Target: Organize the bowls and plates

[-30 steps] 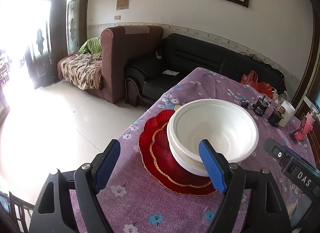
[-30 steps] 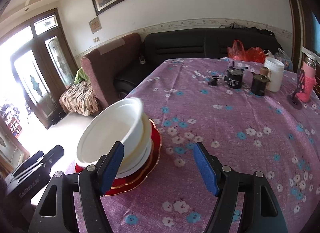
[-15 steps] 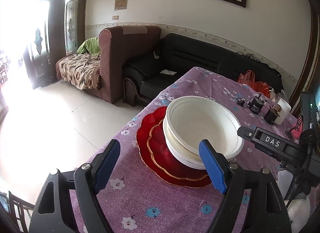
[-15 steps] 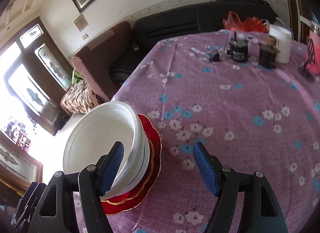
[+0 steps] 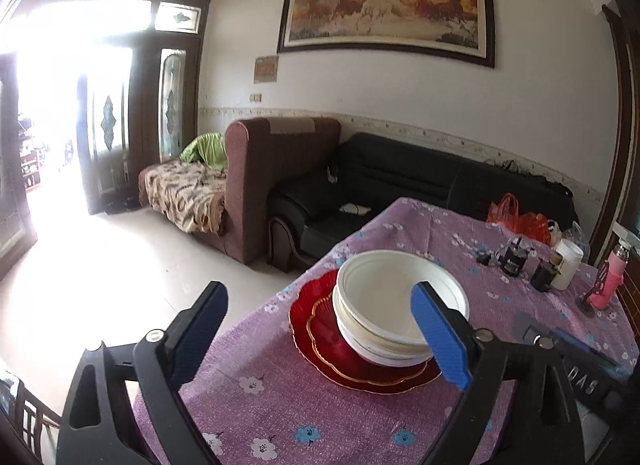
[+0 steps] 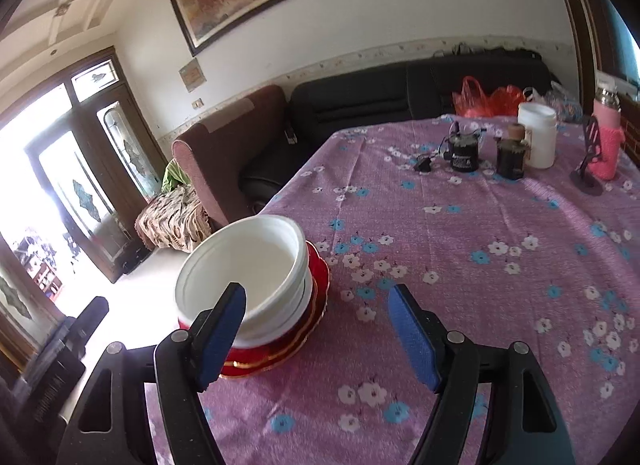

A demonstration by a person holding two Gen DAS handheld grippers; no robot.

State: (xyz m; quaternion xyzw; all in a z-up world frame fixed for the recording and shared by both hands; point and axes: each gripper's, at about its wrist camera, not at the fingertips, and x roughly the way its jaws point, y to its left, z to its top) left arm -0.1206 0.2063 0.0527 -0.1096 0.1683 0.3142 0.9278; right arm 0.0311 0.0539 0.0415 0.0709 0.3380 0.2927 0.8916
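Nested white bowls sit stacked on two red gold-rimmed plates near the table's left edge. The left gripper hangs in front of the stack and short of it. Its jaws are opening wide, with nothing between the blue pads. In the right wrist view the same bowls and red plates lie just past the left finger. The right gripper is open and empty over the cloth beside the stack. The right gripper's black body shows low on the right in the left wrist view.
A purple flowered cloth covers the table. At its far end stand a white tub, dark jars, a pink bottle and red bags. A black sofa and brown armchair stand beyond the table edge.
The left gripper has drawn back and tilted up from the bowls, and its jaws have spread wider. The right gripper's view dipped toward the stack, then lifted. The stack has not moved.
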